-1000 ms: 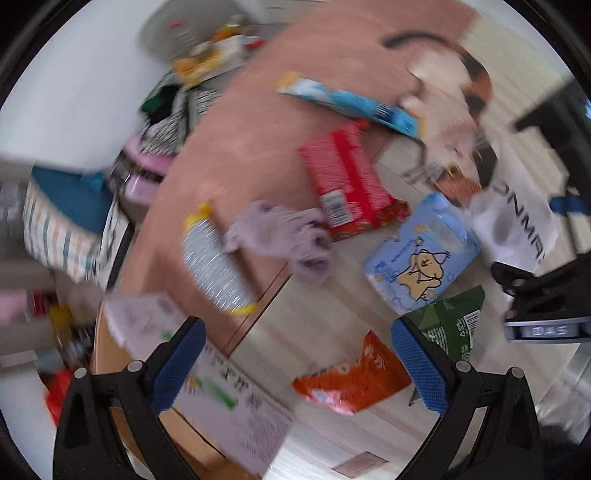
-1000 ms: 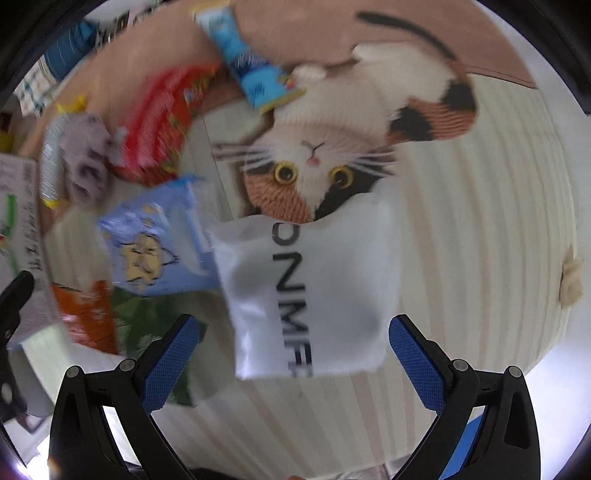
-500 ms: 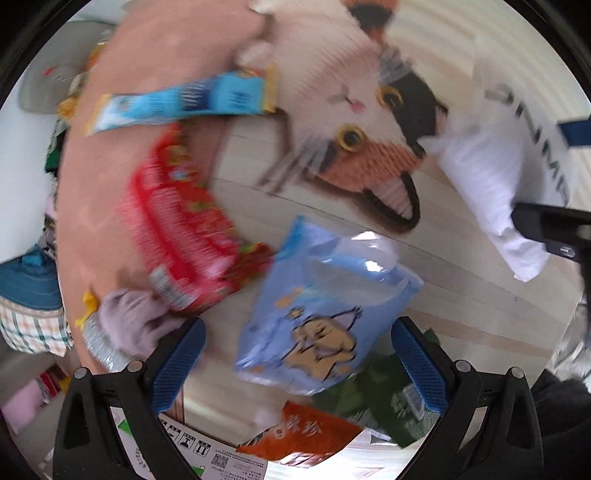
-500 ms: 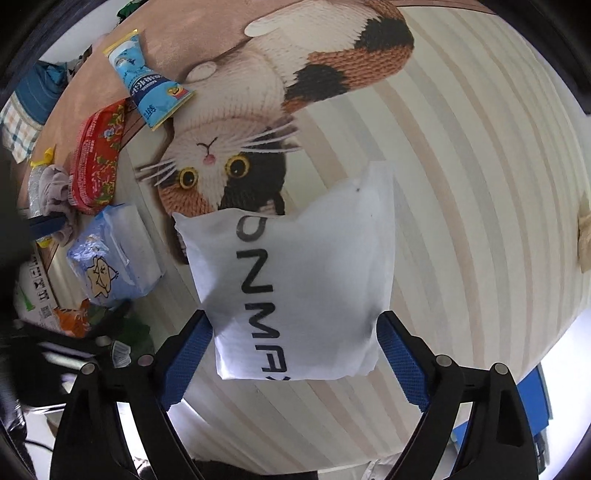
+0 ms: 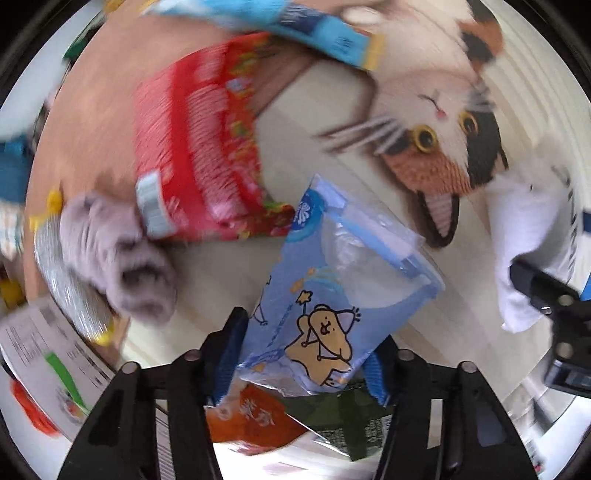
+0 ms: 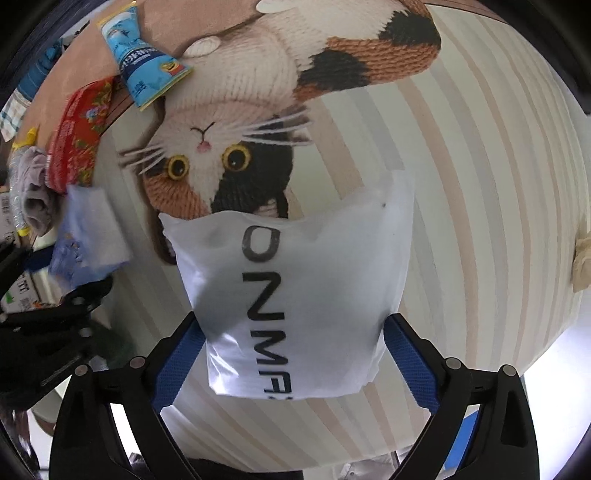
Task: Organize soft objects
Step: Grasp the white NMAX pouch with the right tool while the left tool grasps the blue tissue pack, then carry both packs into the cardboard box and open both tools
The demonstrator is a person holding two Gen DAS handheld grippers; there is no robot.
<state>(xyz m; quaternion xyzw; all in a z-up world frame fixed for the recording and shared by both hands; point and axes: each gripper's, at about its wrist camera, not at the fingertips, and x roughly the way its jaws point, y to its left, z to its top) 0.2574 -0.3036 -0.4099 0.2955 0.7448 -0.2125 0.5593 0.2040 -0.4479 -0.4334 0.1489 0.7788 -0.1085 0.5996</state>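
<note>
Two claws are at work on a striped mat printed with a knitted cat (image 6: 236, 122), and most of the sorting looks undone.

The left claw (image 5: 306, 362) has just been closing, and a blue pouch (image 5: 332, 288) with a cartoon star figure sits between its blue pads. The lower end of the pouch is pinched there and looks lifted off the packets beneath, so I judge this grip made or nearly made. In the right wrist view the same pouch shows blurred at the left edge.

The right claw (image 6: 291, 354) stands wide. A white bag (image 6: 295, 288) with black lettering lies flat on the mat with its near end between the pads. They sit just beside its edges, and I see no crease or pinch, so I read this claw as open and holding nothing.

Left to handle, as far as shows: a red packet (image 5: 207, 147) and a long blue packet (image 5: 295, 22) further up the mat, a grey wad of cloth (image 5: 118, 258) touching the red packet's corner, plus an orange packet (image 5: 255, 417) and a green packet (image 5: 347, 417) under the left claw. No bin or sorted pile is in view, so where things are meant to go I cannot tell.
</note>
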